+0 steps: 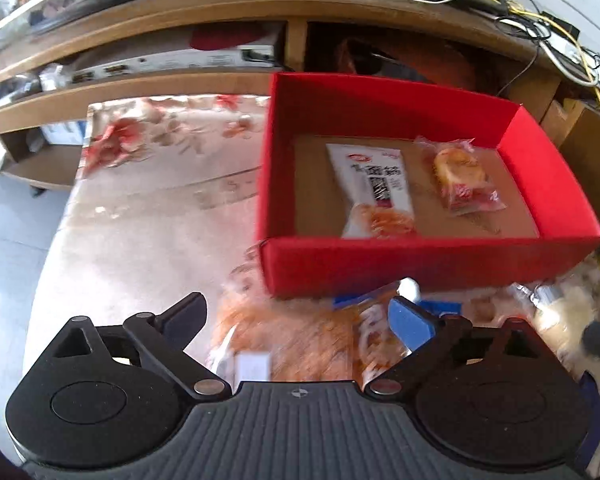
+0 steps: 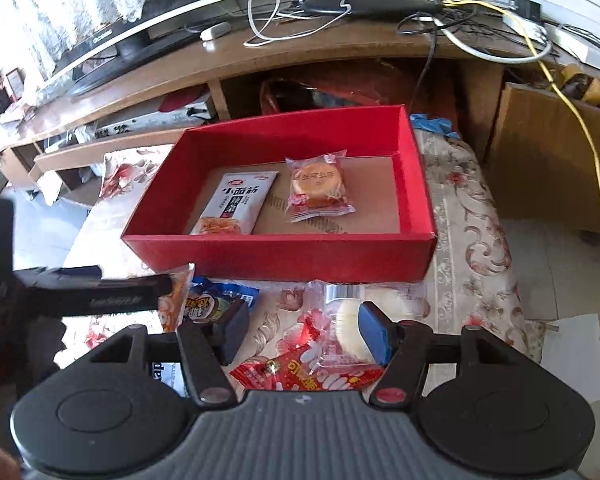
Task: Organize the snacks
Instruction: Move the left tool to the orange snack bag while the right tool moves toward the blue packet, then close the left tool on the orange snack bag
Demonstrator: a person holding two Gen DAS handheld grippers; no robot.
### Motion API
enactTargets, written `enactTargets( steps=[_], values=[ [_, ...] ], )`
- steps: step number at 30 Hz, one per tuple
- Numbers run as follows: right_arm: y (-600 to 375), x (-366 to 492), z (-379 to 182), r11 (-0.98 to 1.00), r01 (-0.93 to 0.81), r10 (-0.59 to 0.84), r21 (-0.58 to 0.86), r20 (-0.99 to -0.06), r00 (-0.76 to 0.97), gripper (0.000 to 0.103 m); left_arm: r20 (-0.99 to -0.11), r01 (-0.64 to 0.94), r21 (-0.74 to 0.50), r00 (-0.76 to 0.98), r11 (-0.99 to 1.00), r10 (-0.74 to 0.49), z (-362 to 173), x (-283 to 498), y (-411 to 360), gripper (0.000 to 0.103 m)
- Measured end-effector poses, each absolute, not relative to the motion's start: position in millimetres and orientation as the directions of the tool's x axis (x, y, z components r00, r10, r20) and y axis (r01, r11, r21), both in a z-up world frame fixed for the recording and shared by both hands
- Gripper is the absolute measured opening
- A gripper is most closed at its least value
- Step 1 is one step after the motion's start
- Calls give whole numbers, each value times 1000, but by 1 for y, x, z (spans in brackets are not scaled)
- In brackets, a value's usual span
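A red box (image 1: 420,264) stands on the floral tablecloth and holds a white noodle-snack packet (image 1: 374,184) and a clear-wrapped round cake (image 1: 462,176). My left gripper (image 1: 300,312) is open wide just in front of the box, over a blurred orange snack bag (image 1: 296,340) that lies between its fingers untouched. In the right wrist view the same red box (image 2: 280,256) holds the white packet (image 2: 238,204) and the cake (image 2: 318,188). My right gripper (image 2: 305,326) is partly open over a red-and-clear pack with a white round piece (image 2: 340,344); its left pad stands clear of the pack.
A blue-and-yellow snack pack (image 2: 216,304) lies left of the right gripper, beside the left gripper's black finger (image 2: 100,292). Behind the table stands a wooden TV stand (image 2: 340,48) with tangled cables (image 2: 440,4). A cardboard box (image 2: 548,160) is at the right, tiled floor beyond.
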State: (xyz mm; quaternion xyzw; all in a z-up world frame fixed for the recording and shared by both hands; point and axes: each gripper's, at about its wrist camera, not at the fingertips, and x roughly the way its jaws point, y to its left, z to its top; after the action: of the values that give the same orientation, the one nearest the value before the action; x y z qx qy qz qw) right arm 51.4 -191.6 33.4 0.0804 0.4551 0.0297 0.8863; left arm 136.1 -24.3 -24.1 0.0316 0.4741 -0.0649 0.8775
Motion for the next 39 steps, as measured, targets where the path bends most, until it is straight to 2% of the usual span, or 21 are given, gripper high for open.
enactTargets(
  steps=[2,7,14,19,26,31,39],
  values=[
    [-189,53,31,987,8,128,161,-810,573,70,-849,143,6,524,990,-70,-30,138,-27,102],
    [-190,55,29,987,-2,134,161,-814,566,70,-882,150,-50,457,987,-114,-34,121,-17,101],
    [-188,45,34,980,-24,175,196,-802,571,71,-904,170,-171,365,971,-223,-35,81,-3,100],
    [-192,37,37,976,-33,193,214,-790,581,74,-829,255,-92,515,963,-216,-9,98,-6,103],
    [-197,40,32,977,-18,184,211,-801,570,74,-847,414,0,484,910,-220,-28,141,-17,103],
    [-187,45,26,978,-40,194,205,-817,543,75,-861,466,-50,427,883,-275,-47,150,-19,103],
    [-183,49,23,976,-51,205,210,-827,524,75,-883,398,-183,334,899,-328,-46,125,10,103]
  ],
)
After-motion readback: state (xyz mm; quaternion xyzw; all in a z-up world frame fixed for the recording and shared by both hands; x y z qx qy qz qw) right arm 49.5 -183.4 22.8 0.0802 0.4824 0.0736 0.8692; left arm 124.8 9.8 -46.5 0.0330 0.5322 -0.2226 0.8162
